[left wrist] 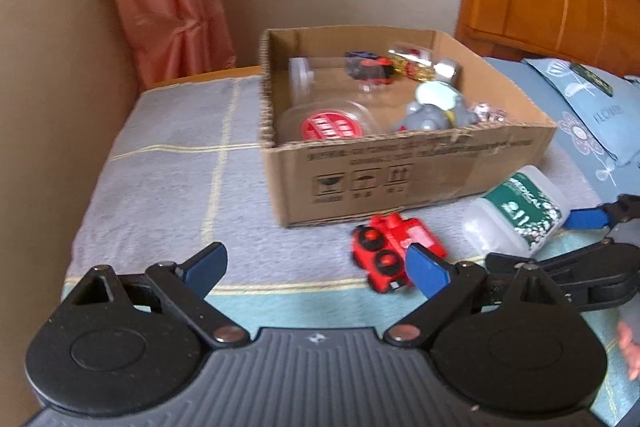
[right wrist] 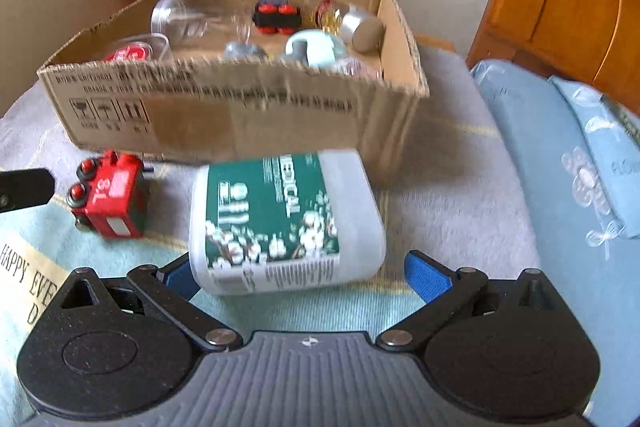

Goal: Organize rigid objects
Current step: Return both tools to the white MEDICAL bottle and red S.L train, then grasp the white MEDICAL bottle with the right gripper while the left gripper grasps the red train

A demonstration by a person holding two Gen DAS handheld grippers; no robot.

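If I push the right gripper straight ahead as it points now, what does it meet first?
The right gripper would meet the white bottle with the green label first; it lies on its side between the open jaws. The cardboard box sits behind it.

— How many things lie outside the box?
— Two: one red toy truck [right wrist: 110, 197] and one white bottle [right wrist: 280, 223].
— And boxes?
— One cardboard box [left wrist: 400, 183], two hand-held grippers.
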